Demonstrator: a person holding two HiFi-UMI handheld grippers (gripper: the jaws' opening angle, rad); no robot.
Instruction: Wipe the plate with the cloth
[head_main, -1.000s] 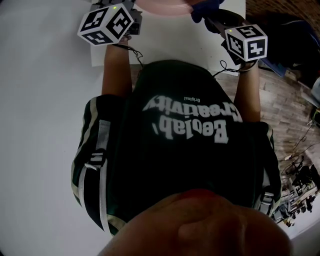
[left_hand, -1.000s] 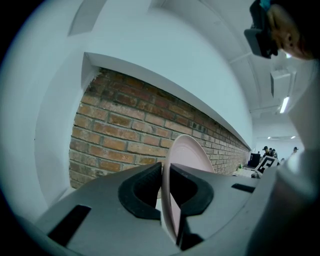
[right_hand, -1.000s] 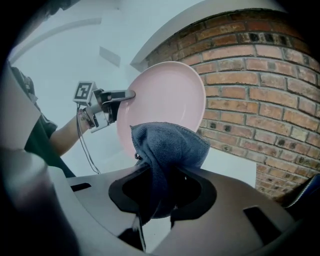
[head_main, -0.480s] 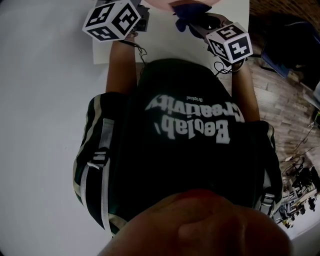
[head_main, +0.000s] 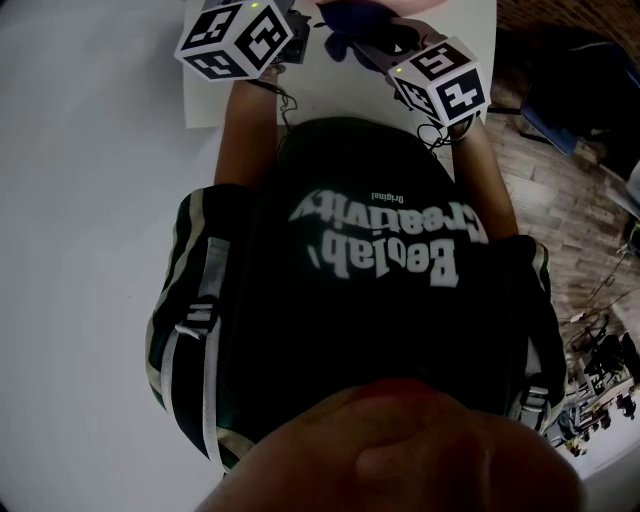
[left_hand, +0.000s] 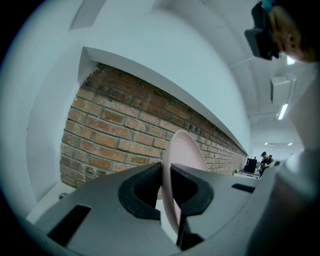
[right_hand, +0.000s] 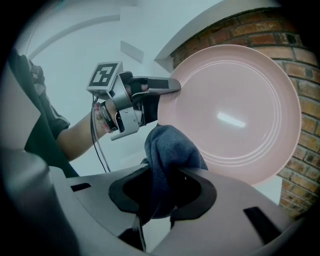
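Observation:
A pale pink plate (right_hand: 235, 115) is held upright in the air, its face toward the right gripper view. My left gripper (right_hand: 167, 87) is shut on its left rim. In the left gripper view the plate (left_hand: 184, 147) stands edge-on between the jaws of that gripper (left_hand: 167, 185). My right gripper (right_hand: 167, 192) is shut on a dark blue cloth (right_hand: 170, 155), whose bunched end lies against the plate's lower left part. In the head view the cloth (head_main: 360, 18) shows at the top edge, between the left gripper's marker cube (head_main: 240, 38) and the right gripper's cube (head_main: 440, 80).
A white table (head_main: 340, 90) lies under both grippers in front of the person. A brick wall (left_hand: 115, 130) stands behind the plate. Wooden floor (head_main: 560, 200) and a dark bag (head_main: 570, 60) are to the right. People (left_hand: 265, 160) stand far off.
My right gripper has moved left with the cloth, toward the left gripper and onto the plate. The left gripper has shifted slightly right. The plate has slid almost out of the head view's top.

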